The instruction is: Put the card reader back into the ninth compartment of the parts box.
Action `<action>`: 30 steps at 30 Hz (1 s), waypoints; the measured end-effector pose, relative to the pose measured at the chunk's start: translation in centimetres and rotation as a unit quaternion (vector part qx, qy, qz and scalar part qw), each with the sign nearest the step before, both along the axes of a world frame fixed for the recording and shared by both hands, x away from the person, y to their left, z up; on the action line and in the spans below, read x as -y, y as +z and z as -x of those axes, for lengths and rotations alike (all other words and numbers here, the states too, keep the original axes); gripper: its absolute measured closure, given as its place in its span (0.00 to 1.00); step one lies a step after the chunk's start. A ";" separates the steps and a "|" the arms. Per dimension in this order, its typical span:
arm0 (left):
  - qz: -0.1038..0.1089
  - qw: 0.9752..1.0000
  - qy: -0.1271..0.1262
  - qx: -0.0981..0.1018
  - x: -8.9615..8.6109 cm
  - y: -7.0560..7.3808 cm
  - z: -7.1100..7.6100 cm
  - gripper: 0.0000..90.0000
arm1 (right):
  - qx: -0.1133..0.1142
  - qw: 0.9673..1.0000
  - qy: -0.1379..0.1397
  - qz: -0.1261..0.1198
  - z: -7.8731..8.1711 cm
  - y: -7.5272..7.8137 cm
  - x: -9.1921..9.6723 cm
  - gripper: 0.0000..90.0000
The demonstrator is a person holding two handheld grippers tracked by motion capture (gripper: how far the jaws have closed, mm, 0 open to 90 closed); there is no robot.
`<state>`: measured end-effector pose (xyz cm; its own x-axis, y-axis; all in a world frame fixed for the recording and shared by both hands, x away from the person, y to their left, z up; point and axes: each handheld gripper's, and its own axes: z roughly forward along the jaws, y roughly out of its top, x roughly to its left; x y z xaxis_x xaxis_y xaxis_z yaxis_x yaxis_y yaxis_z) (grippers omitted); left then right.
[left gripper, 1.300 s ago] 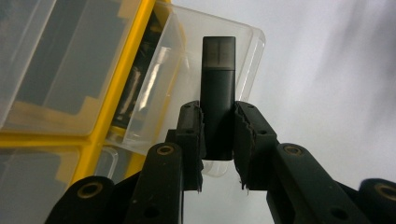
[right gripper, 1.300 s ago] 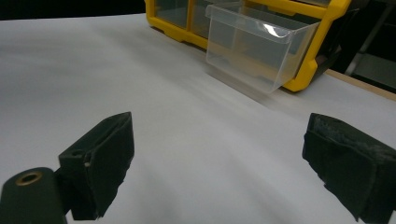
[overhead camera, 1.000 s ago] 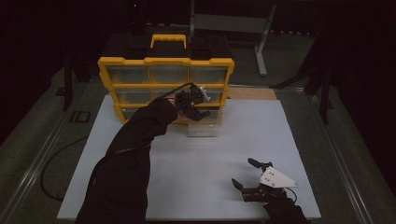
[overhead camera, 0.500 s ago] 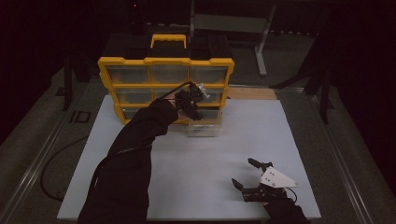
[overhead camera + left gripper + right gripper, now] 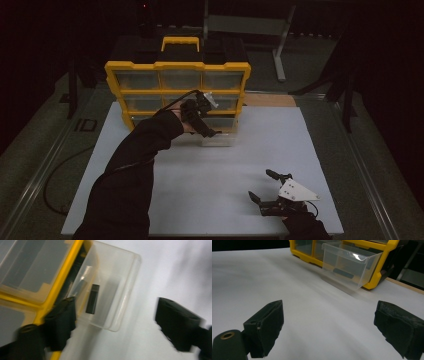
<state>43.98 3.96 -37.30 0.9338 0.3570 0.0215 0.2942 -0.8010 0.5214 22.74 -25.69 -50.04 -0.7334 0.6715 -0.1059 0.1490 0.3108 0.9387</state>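
Your left gripper sits just above the pulled-out clear drawer at the bottom row of the yellow organizer. Its jaws have just been opening and now stand apart, nothing between them. The small black piece lies flat on the drawer floor, so the drop looks done. Next is probably closing the drawer: lift straight up off it first, since one jaw is close to the organizer's yellow frame and could snag. Then push square on the drawer's front wall, along its slide line; an off-centre shove will likely cock it in the slot. The drawer is thin clear plastic, so go gently. Your right gripper rests well away from the organizer, near the front edge of the white mat, jaws wide apart and empty. The mat between it and the drawer is bare, so there's plenty of room to bring it in if the organizer needs steadying.
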 end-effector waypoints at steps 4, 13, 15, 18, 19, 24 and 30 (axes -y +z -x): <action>0.010 1.000 0.010 0.004 -0.8 0.3 0.3 0.15 | -0.001 1.000 0.000 0.000 0.0 0.0 0.0 0.10; 0.019 1.000 -0.004 0.008 -1.9 0.5 1.2 0.05 | 0.000 1.000 0.001 0.002 -0.1 0.0 0.0 0.10; 0.023 1.000 -0.005 0.011 -2.2 0.6 1.5 0.04 | 0.000 1.000 0.000 0.004 0.0 0.0 0.0 0.10; 0.032 0.999 -0.005 0.019 -2.5 0.7 1.8 0.04 | -0.002 1.000 0.001 0.002 0.0 0.0 -0.1 0.10; 0.032 0.999 -0.005 0.019 -2.5 0.7 1.8 0.04 | -0.002 1.000 0.001 0.002 0.0 0.0 -0.1 0.10; 0.041 0.999 -0.003 0.020 -3.0 0.4 2.1 0.01 | -0.004 1.000 0.000 0.002 0.0 0.0 -0.1 0.10; 0.043 0.999 0.001 0.023 -4.0 -0.1 2.4 0.01 | -0.002 1.000 -0.001 0.002 -0.1 -0.1 0.0 0.10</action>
<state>41.55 7.95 -37.35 0.9321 0.3605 0.0336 0.2694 -0.7527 0.6007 22.80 -25.66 -50.11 -0.7323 0.6726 -0.1062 0.1529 0.3144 0.9369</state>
